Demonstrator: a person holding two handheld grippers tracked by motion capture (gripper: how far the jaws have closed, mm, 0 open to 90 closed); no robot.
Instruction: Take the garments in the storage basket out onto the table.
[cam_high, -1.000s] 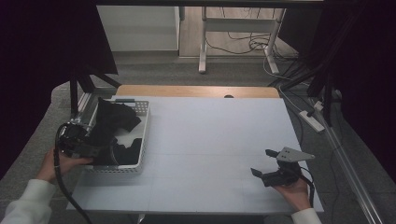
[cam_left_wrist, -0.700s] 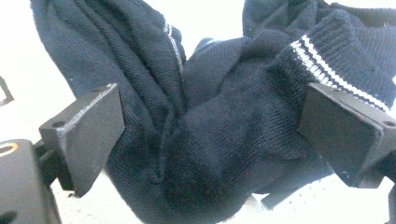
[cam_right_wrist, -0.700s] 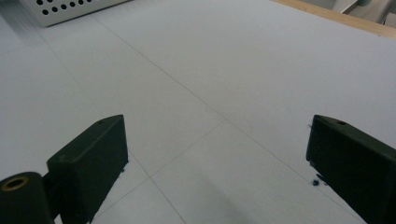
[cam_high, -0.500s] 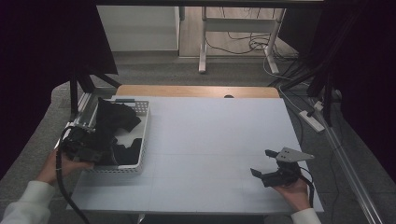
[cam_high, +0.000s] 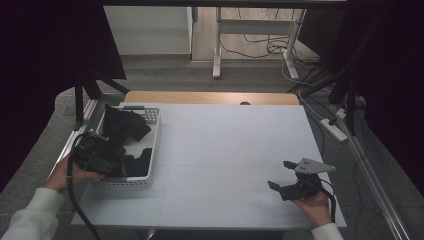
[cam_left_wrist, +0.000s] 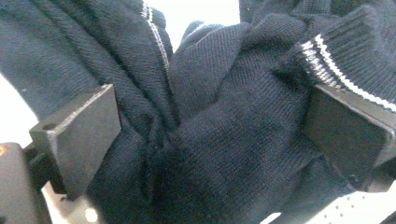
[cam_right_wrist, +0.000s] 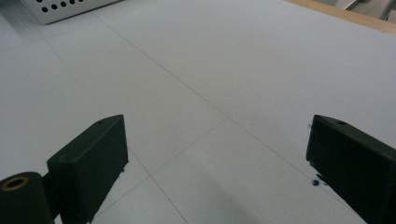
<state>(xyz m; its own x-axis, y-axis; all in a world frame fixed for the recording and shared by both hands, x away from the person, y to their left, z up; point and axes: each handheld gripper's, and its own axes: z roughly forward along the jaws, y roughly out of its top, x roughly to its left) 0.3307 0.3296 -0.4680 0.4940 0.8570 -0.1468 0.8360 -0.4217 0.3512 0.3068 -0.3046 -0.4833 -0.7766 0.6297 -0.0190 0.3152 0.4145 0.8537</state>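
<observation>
White table (cam_high: 220, 150) carries a perforated white basket (cam_high: 152, 145) at its left edge, holding dark knit garments (cam_high: 122, 125) with white-striped cuffs. Left tool (cam_high: 100, 152) reaches into the basket, jaws wide around bunched knit. Right tool (cam_high: 290, 182) rests near the table's right corner, jaws wide, empty.

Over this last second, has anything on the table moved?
Only slightly: the left tongs edged toward the person in the white basket, their jaws astride the dark knitted garment. The right tongs stayed open over the bare table.
</observation>
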